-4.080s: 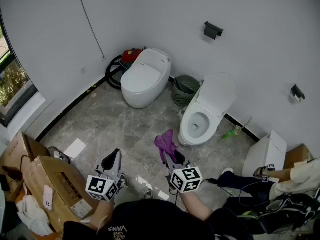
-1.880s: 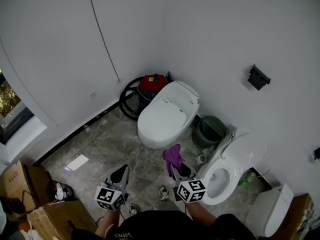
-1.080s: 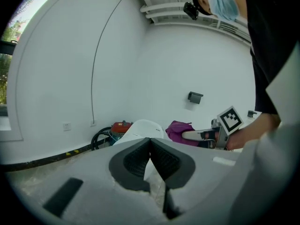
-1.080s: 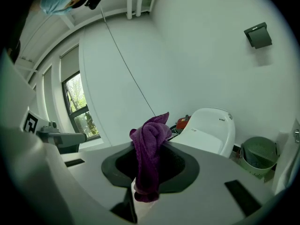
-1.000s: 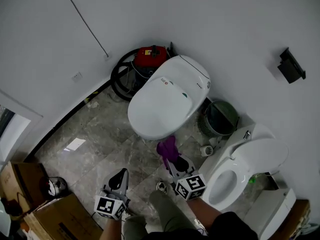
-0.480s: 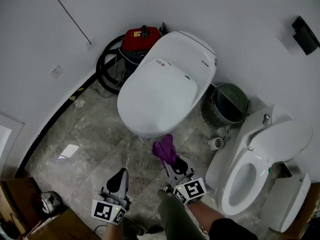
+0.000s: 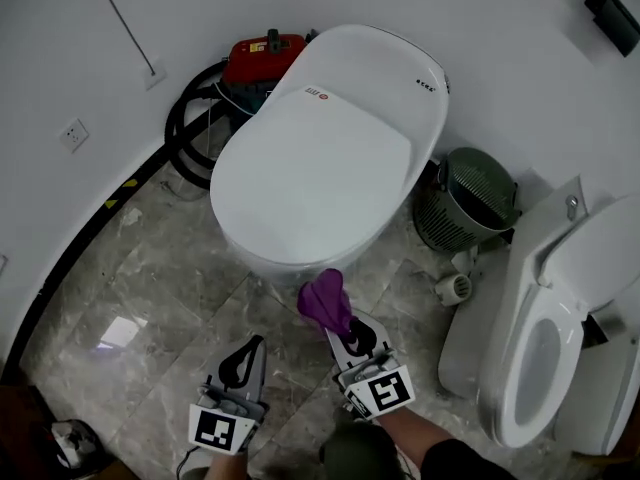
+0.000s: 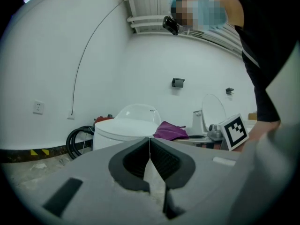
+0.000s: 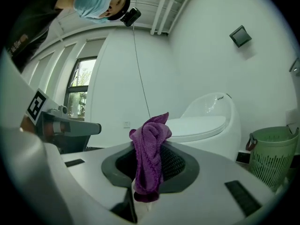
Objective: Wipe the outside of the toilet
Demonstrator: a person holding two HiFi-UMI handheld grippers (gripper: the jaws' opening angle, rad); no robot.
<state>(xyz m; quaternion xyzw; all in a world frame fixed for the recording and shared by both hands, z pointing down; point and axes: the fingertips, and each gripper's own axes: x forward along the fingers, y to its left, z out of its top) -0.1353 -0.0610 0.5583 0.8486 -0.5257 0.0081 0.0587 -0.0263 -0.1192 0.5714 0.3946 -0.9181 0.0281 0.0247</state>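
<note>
**The cloth stands just before the front of the bowl, on my right side**

My right gripper point(image 7: 342, 320) has its fingers closed on the purple cloth point(image 7: 324, 299). In the right gripper view the cloth point(image 9: 149, 159) is pinched between them, with a bunch standing up above the tips and a short end hanging below. My left gripper point(image 7: 252, 348) holds nothing. In the left gripper view its fingers meet in a thin line and only bare floor point(image 7: 150, 288) lies beyond them.

The toilet point(image 7: 325, 153) with the closed lid is straight ahead of me, on the far side of both grippers. Its long axis runs from the rounded front, near and a little to the left, to the back part at the far right against the wall point(image 7: 480, 58). The front of the bowl is the nearest part to me. From the head view the top of the cloth comes just under the front rim, but I cannot tell if it touches the porcelain or stays a little apart. The right gripper is clearly the nearer one to the bowl; the left one is lower and to the left, well apart from it.

I judge that the wiping has not begun and that the next move is forward and slightly up with the right side. A second toilet point(image 7: 545, 338) and a green basket point(image 7: 478, 193) stand at the right, so I should sweep toward the left.
</note>
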